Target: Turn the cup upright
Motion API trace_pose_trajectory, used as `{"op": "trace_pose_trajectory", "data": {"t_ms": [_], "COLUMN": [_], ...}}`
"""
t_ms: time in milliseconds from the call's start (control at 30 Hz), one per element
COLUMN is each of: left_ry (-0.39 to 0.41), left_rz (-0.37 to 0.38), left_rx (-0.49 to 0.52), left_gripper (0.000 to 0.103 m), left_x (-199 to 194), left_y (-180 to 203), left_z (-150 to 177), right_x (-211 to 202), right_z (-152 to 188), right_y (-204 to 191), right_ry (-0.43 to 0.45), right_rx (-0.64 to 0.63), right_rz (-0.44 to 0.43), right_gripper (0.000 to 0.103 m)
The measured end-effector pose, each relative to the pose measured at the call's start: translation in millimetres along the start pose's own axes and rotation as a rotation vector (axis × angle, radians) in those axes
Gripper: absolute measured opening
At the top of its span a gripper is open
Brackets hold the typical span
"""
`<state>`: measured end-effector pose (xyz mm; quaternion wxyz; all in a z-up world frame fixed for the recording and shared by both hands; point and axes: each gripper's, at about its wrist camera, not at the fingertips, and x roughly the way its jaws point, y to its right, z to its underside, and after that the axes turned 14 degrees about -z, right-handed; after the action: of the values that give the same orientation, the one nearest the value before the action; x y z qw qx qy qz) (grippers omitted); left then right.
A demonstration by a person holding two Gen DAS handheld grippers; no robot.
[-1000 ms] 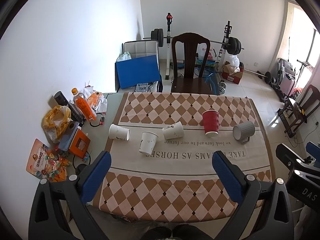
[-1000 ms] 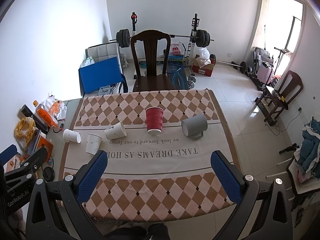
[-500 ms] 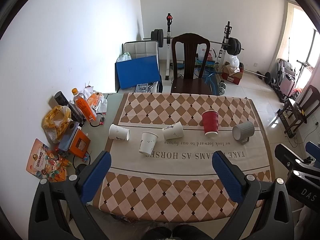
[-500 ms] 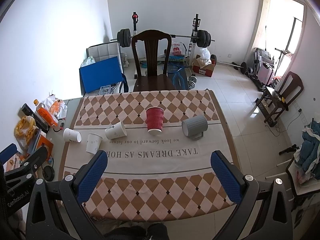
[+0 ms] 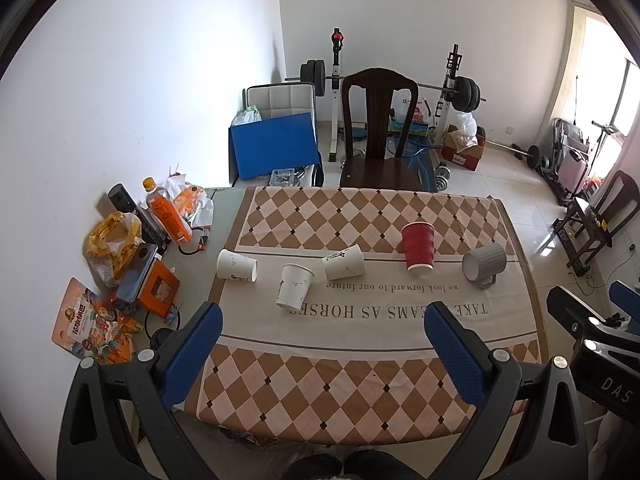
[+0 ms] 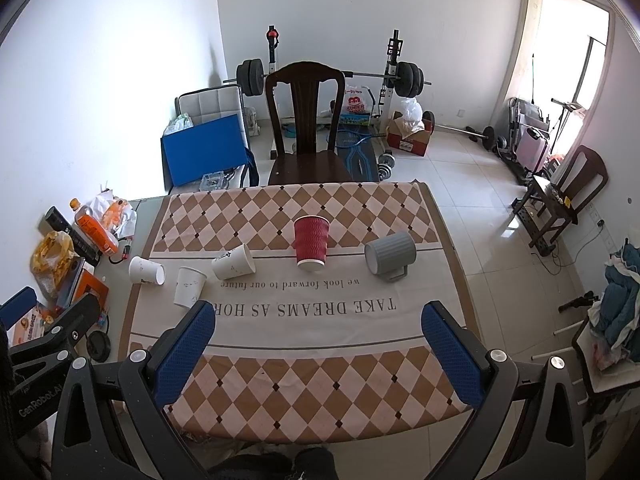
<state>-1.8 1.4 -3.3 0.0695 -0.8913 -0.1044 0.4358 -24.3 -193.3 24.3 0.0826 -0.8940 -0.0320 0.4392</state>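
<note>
home room – dining table (image 5: 360,400) | wooden chair (image 5: 378,128) | barbell rack (image 6: 332,76) – tiled floor (image 6: 472,184)

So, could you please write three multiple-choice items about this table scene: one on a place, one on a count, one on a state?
1. Where does the grey mug lie relative to the red cup in the right wrist view?
A. to its left
B. to its right
C. on top of it

2. How many white paper cups are on the tablecloth?
A. one
B. three
C. five

3. How do the right gripper and the left gripper stand?
A. both open, holding nothing
B. both shut on a cup
C. one shut on the mug

Answers:
1. B: the mug lies on its side to the right of the red cup, apart from it.
2. B: three white cups show left of the red one.
3. A: each pair of blue fingers is spread wide above the near edge of the cloth, with nothing between.
</note>
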Motion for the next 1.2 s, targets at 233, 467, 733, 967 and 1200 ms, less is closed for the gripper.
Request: {"op": "trace_pose_trajectory", "data": {"t_ms": [233, 467, 733, 967, 1200], "left_ry": [0.0, 0.001, -0.035, -0.129, -0.292], "left_rz": [0.002, 0.003, -0.049, -0.186, -0.322], "left_rx": [-0.002, -0.001, -0.017, -0.077, -0.117], "left_gripper": [0.103, 0.103, 0.103, 0.103, 0.103], "left_x": [0, 0, 1, 54, 138], "left_y": [0, 0, 8, 3, -18], "left_z": [0, 0, -12, -3, 28], "right_x": [-1, -7, 0, 64, 172], "right_z": [1, -9, -19, -15, 5], "right_y": [1, -4, -11, -6, -21], "right_ry": [0.002, 0.0, -0.016, -0.118, -0.287], "right_rx": [-0.001, -0.001, 0.001, -0.027, -0.103], "right_rz": [0.0, -0.002, -0.02, -0.054, -0.084], "right_gripper": [0.103, 0.103, 0.103, 0.103, 0.103]}}
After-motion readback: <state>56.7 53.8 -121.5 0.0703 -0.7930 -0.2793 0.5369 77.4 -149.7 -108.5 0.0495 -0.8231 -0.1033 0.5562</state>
